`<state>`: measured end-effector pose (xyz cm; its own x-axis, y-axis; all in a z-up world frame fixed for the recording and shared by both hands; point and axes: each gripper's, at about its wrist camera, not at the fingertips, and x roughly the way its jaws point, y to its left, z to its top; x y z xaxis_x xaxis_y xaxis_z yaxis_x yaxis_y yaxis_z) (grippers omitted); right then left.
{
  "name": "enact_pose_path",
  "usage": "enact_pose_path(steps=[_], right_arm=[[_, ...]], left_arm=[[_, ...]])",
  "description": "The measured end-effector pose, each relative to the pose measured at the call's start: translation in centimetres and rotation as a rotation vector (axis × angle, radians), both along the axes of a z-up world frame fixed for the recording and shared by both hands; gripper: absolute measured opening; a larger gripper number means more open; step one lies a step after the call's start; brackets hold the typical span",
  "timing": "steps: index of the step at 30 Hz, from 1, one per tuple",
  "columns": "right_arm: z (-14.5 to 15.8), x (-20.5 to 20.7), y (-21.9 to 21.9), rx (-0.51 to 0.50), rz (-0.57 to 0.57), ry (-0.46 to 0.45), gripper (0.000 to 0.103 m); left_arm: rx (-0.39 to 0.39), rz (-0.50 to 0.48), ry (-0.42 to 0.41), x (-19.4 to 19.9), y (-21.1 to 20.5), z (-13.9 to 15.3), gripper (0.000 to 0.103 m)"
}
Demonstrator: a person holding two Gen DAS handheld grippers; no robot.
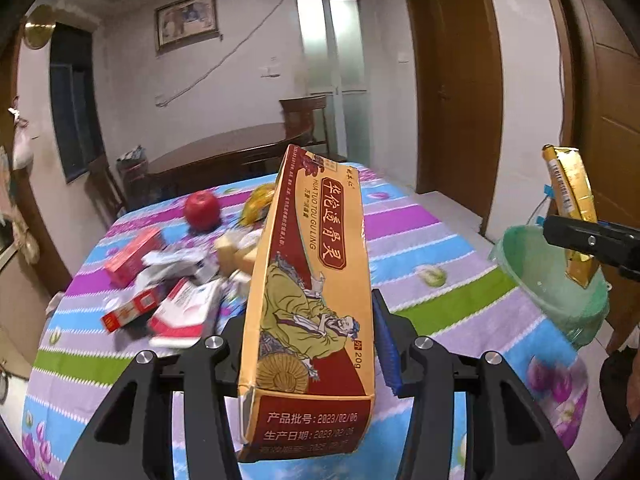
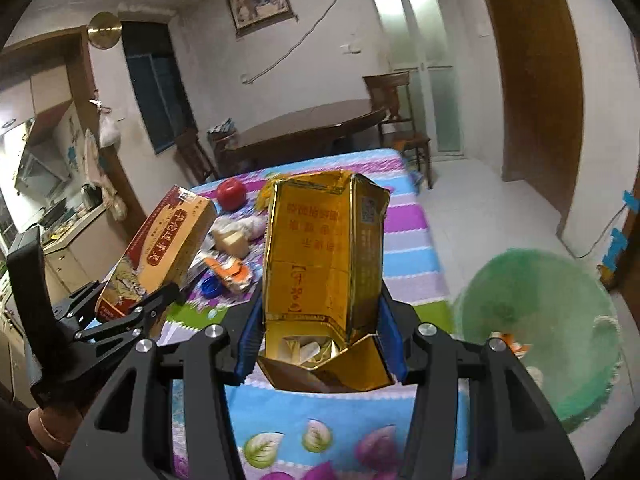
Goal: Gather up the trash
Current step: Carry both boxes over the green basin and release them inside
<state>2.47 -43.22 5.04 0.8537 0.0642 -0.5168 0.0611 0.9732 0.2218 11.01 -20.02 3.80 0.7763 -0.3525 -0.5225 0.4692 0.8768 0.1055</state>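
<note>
My left gripper is shut on a tall orange and red medicine box, which stands upright above the table; a blue pad presses its right side. My right gripper is shut on a crumpled gold box with its bottom flap torn open. The right gripper holds the gold box over a green bag-lined bin beside the table. From the right wrist, the left gripper and its orange box are at left and the bin at right.
A striped floral tablecloth carries a pile of red and white boxes, a red apple, a blue cap and an orange wrapper. Behind stand a dark wooden table and chairs. A person's wrist shows.
</note>
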Motion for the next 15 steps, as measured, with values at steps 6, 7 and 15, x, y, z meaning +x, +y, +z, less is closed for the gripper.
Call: enact_pose_path(steps=[6, 7, 15], right_arm=[[0.8, -1.1, -3.1, 0.006, -0.091, 0.016, 0.048], [0.9, -1.4, -3.7, 0.007, -0.109, 0.022, 0.048], [1.8, -3.3, -7.6, 0.010, -0.227, 0.055, 0.048]], left_arm=[[0.016, -0.065, -0.031, 0.9, -4.5, 1.2, 0.050], [0.014, -0.077, -0.030, 1.1, -5.2, 1.4, 0.050], [0.029, -0.150, -0.064, 1.1, -10.3, 2.6, 0.050]])
